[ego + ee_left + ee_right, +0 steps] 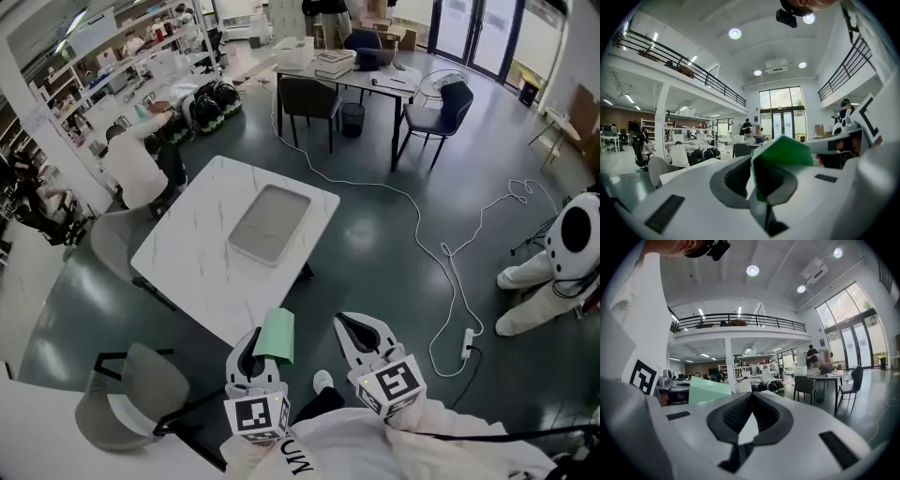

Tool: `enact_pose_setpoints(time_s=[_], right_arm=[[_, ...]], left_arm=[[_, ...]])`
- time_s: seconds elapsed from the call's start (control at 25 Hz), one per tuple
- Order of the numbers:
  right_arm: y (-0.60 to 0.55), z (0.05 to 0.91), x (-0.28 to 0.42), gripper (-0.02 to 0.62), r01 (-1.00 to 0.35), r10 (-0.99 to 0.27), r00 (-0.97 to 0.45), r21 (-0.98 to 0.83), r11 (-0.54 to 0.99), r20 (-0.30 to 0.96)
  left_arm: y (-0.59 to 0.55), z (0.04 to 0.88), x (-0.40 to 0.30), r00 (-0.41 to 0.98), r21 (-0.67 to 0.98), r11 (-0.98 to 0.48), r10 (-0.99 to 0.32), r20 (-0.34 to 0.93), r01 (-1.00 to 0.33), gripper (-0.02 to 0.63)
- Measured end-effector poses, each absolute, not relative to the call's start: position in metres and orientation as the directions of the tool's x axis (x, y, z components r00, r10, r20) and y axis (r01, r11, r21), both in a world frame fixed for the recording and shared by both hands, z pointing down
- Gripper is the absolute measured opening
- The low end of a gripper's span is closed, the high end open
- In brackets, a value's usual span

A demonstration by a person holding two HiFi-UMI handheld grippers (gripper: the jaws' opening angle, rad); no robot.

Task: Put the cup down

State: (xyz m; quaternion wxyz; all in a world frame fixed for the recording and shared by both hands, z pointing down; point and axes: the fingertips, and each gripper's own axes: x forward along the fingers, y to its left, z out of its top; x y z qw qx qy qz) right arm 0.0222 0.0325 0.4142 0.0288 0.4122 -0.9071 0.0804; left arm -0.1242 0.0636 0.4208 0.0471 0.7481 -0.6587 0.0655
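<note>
Left tool (250,354) and right tool (362,330) sit closest to the head camera, raised side by side in front of the person's white sleeves (441,441), each with its marker cube facing up. Largest item ahead: white marble-pattern bench (192,258), set cornerwise to the viewer on a dark green floor (394,244). Grey chair (131,394) stands at lower left, near the bench's near corner. Grey rectangular tray (270,223) lies on the bench toward its far side, nothing visible in it. White cable (450,258) snakes across the floor to the right of the bench, well apart from it. Green cup (277,336): gripped in the left tool, not set down; in the head view it shows just at the bench's near edge, short of the tray. Left gripper view: jaws clenched on the cup's wall, one pad inside the mouth and one outside, rim pressed out of round. Right gripper view: jaws closed tip to tip, nothing between them, the cup visible off to their left.
</note>
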Motion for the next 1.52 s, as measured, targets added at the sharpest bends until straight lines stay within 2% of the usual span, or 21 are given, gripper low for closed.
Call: enact_pose_setpoints(time_s=[0.36, 0.8, 1.52], right_arm=[[-0.018, 0.422, -0.014, 0.006, -0.753, -0.738, -0.658, -0.123, 0.647, 0.147], [-0.069, 0.419, -0.034, 0.006, -0.741, -0.731, -0.671, -0.098, 0.664, 0.126], [-0.176, 0.444, -0.054, 0.006, -0.698, -0.678, -0.716, -0.147, 0.701, 0.165]], left_arm=[[0.014, 0.43, -0.162, 0.12, -0.02, -0.126, -0.974, 0.193, -0.992, 0.023], [-0.026, 0.442, -0.183, 0.097, -0.025, -0.106, -0.965, 0.243, -0.994, 0.023], [-0.118, 0.47, -0.205, 0.034, -0.023, -0.045, -0.936, 0.351, -0.999, 0.023]])
